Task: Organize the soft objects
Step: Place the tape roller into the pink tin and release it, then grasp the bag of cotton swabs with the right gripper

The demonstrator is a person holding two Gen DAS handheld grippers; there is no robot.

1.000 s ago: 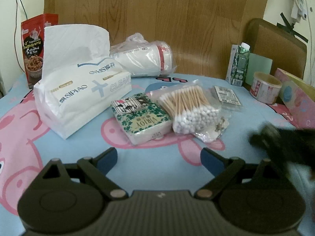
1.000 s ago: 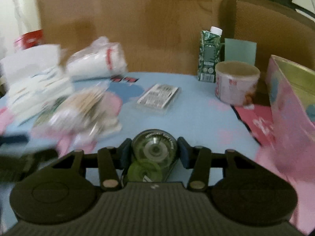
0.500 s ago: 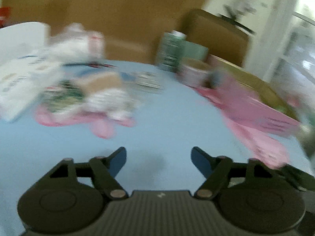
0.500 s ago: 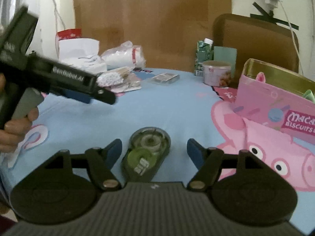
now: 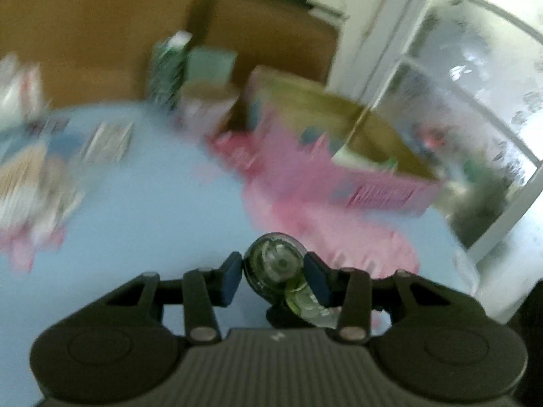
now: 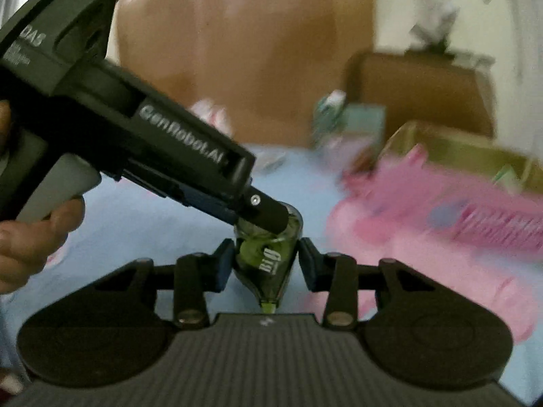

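Item: correction tape dispenser (image 5: 275, 264), translucent green, count one; it is sitting between both pairs of tongs at once.

Left tongs (image 5: 273, 271): closed and gripping the dispenser's round wheel end, a pad pressing on either side; in the right wrist view they are reaching in from the upper left, with one hand (image 6: 34, 237) wrapping the handle.

Right tongs (image 6: 266, 261): jaws closing, with the dispenser's tapering body between them and the pads lying against its sides.

Orientation: the long axis is running along the fingers of the right tongs; the narrow tip is pointing back toward their body, while the round end is facing away from them, under the left tongs' tip. From the left tongs, the tail is trailing back and to the right.

Surroundings, blurred: one counter (image 5: 152, 203) wearing a blue cloth with pink figures; one pink box (image 6: 441, 210), open-topped, lying ahead and to the right of both tongs; one green carton (image 5: 168, 64) standing well ahead of them.
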